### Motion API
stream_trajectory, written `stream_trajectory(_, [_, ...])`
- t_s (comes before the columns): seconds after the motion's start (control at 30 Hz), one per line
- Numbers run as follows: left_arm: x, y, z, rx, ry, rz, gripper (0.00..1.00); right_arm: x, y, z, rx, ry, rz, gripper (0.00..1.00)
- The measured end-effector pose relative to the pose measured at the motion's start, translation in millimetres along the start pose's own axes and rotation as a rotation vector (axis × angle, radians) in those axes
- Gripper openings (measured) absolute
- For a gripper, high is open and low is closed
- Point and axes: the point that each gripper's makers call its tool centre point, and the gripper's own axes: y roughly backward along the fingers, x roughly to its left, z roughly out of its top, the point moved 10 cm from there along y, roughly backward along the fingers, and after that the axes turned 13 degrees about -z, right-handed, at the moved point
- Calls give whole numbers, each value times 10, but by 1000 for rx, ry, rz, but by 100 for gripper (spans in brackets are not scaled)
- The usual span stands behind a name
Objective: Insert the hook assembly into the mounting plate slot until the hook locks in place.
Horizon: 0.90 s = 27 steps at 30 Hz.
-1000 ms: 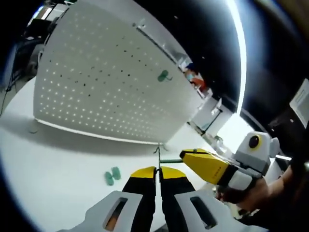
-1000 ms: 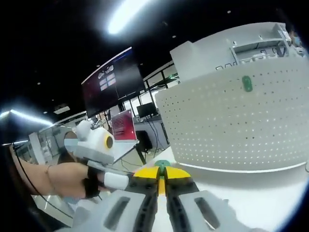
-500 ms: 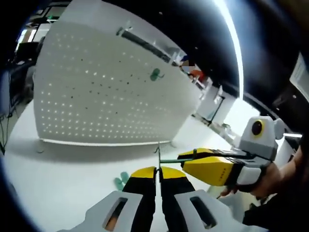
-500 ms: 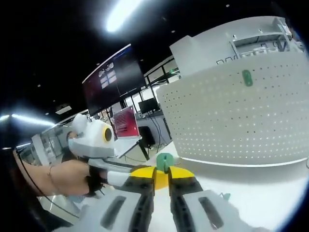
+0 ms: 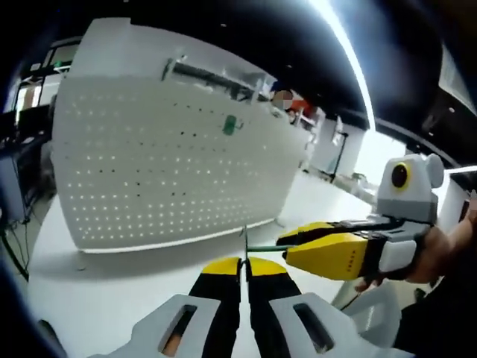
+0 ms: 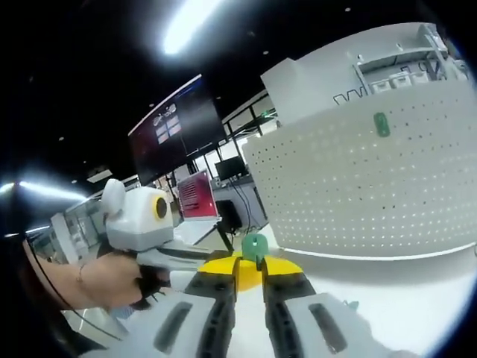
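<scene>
A: Where's the hook?

B: Between the two grippers. In the left gripper view a thin green rod (image 5: 262, 248) runs sideways from the left gripper (image 5: 243, 262) to the right gripper (image 5: 298, 237), with a thin wire (image 5: 243, 242) sticking up at the left tips. In the right gripper view a green plastic piece (image 6: 254, 245) sits just above the right gripper (image 6: 251, 267).

A: Jaws?

B: Left ones pressed together on the wire end, no gap showing. Right ones a little apart in their own view; the green piece sits at that gap. Can't tell if they actually pinch it.

A: Mounting plate?

B: The white pegboard (image 5: 171, 164), standing upright on the white table (image 5: 97, 291), well apart from both grippers and straight ahead of them. One green hook (image 5: 230, 124) is already fixed high on it. Also seen at (image 6: 373, 186), with the mounted piece at (image 6: 381, 124).

A: What does the next move turn on?

B: The rod's long axis lies across the left jaws, roughly parallel to the board face, as far as the fisheye lets me judge. It would probably have to turn toward the board. Neither hand looks clearly nearer. Not inserted yet.

A: Anything else?

B: A hand (image 6: 104, 280) holds the left gripper. Small green bit on the table (image 6: 350, 303).
</scene>
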Motion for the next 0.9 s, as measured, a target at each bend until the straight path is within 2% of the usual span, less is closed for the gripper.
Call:
stream_trajectory(0.33, [-57,-40,4,-11,-72,-27,1,-60,-40,5,6,-67,-9,6])
stream_trajectory(0.4, [-72,-40,26,-21,-93,-30,1,-59,-43,-3,19,-103,-5,6])
stream_trajectory(0.63, [-72,-9,63,-27,-146,-1,1,-57,-69,18,8,-133,8,3])
stream_trajectory(0.73, [-65,-5,68,-25,-157,5,1,-50,-78,-3,4,-210,10,2])
stream_trajectory(0.9, [-48,-5,32,-6,-148,8,1,-48,-94,-46,9,-165,-1,1])
